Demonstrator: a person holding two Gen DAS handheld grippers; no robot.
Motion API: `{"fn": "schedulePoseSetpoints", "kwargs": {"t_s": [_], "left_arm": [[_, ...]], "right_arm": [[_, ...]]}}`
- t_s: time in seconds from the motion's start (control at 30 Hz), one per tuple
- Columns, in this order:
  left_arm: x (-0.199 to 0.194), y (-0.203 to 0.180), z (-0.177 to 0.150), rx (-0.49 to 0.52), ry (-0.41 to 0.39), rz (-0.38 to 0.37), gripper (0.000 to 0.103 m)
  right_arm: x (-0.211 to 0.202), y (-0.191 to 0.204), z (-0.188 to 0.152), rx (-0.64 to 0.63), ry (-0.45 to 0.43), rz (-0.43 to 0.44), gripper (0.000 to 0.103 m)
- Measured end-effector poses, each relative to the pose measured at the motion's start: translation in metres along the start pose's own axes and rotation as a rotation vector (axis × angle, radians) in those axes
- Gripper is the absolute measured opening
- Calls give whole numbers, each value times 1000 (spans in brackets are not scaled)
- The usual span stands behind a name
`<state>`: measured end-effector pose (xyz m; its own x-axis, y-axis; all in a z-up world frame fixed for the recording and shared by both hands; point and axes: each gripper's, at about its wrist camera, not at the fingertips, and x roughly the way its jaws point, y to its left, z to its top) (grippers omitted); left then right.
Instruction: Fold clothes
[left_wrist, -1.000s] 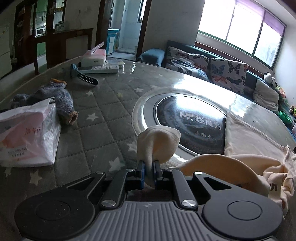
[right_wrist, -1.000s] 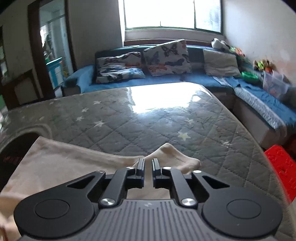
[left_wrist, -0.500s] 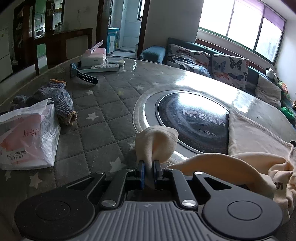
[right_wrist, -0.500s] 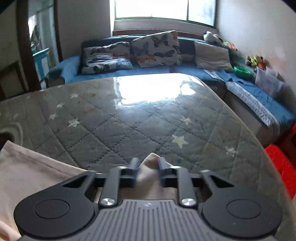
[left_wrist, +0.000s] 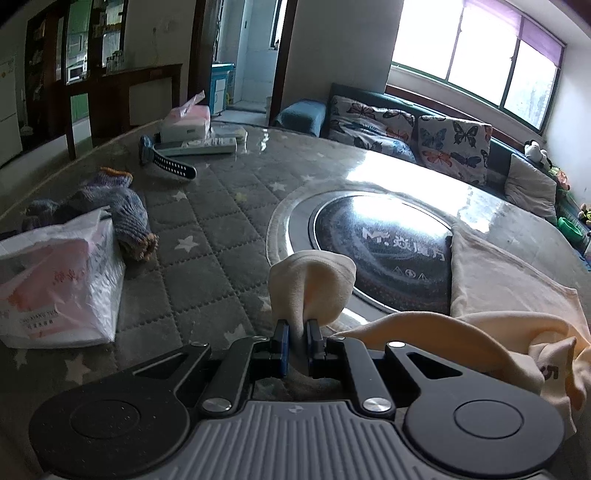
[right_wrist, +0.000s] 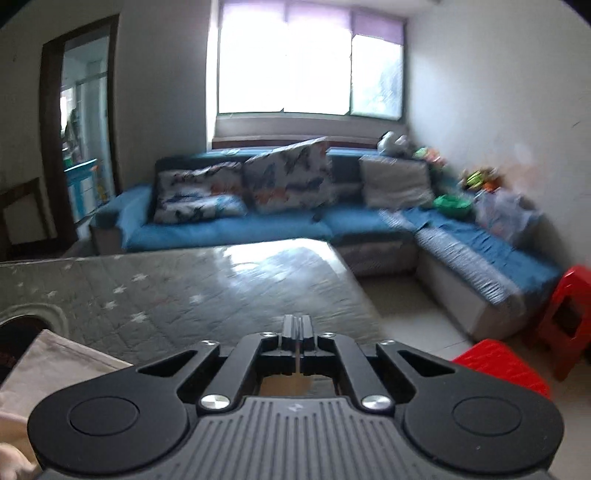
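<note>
A cream garment (left_wrist: 495, 280) lies spread on the quilted round table (left_wrist: 207, 236), partly over the dark glass turntable (left_wrist: 376, 236). My left gripper (left_wrist: 297, 332) is shut on a bunched corner of this garment (left_wrist: 310, 280), which sticks up above the fingers. Another loop of the cloth drapes over the gripper's right side. In the right wrist view my right gripper (right_wrist: 296, 325) is shut with its jaws together and nothing visible between them. The garment (right_wrist: 55, 362) lies at the lower left of that view, apart from the fingertips.
A white plastic bag (left_wrist: 55, 288), knitted socks (left_wrist: 122, 206), a watch strap (left_wrist: 170, 162), a remote (left_wrist: 199, 147) and a tissue box (left_wrist: 186, 120) sit on the table's left side. A blue sofa (right_wrist: 258, 221) and red stools (right_wrist: 565, 317) stand beyond the table edge.
My right gripper opened, let go of the garment corner, rose and tilted up, then shut empty. My left gripper kept its hold and barely moved.
</note>
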<state>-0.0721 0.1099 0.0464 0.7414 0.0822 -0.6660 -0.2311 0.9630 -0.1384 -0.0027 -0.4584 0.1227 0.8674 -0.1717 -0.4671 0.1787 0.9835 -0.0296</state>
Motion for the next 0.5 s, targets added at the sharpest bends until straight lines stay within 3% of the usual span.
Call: {"fn": "schedulePoseSetpoints", "kwargs": {"t_s": [0.1, 0.2, 0.37, 0.43, 0.5], "left_arm": [[-5, 3, 0, 5, -10, 1, 10], [-5, 5, -1, 13, 5, 11, 11], [-8, 13, 3, 21, 16, 63, 17], [-15, 16, 6, 29, 1, 79, 30], [-24, 15, 8, 53, -28, 80, 34]], "right_arm": [[-20, -24, -9, 14, 1, -46, 0], [-27, -42, -27, 7, 55, -86, 0], [-25, -41, -45, 4, 123, -24, 5], [-21, -34, -48, 5, 135, 13, 6], [-14, -24, -49, -3, 153, 41, 8]]}}
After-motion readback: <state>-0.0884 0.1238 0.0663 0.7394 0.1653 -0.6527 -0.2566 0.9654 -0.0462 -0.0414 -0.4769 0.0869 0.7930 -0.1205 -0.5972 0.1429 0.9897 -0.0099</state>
